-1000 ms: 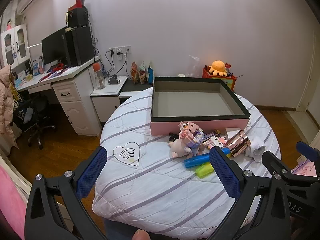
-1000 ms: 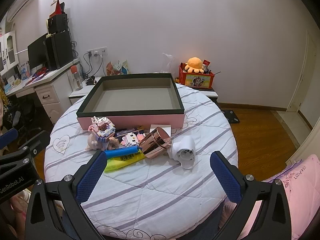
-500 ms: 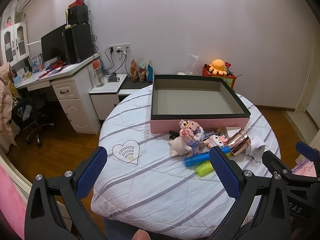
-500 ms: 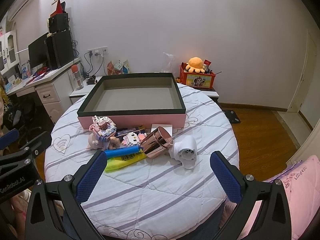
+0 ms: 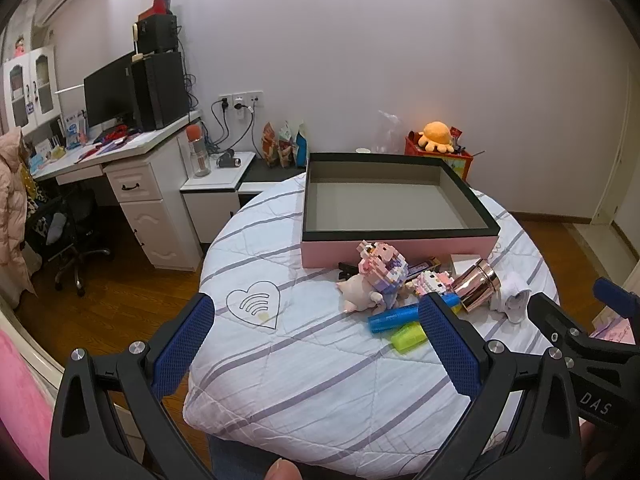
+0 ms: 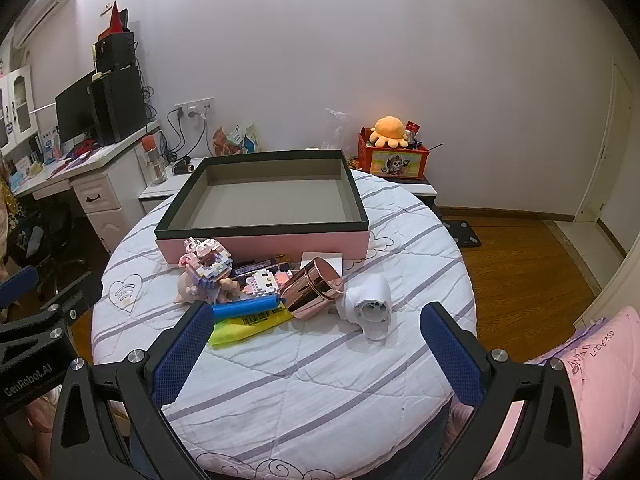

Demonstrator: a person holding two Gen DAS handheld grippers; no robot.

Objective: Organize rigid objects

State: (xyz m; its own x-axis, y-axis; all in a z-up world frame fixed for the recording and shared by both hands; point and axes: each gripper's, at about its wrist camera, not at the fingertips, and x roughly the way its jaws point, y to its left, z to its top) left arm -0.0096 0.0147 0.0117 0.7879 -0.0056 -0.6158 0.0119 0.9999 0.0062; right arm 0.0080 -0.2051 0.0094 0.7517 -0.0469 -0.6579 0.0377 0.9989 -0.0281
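Both grippers, left gripper and right gripper, spread wide, empty, short of clutter heaped on counter before empty pink box; risk: copper cup rolling, block figure crumbling if nudged.

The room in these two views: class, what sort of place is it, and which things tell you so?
Most likely a bedroom or study in a home. A desk with a monitor stands by the wall, a plush toy sits on a red box, and a quilted cloth covers the round table.
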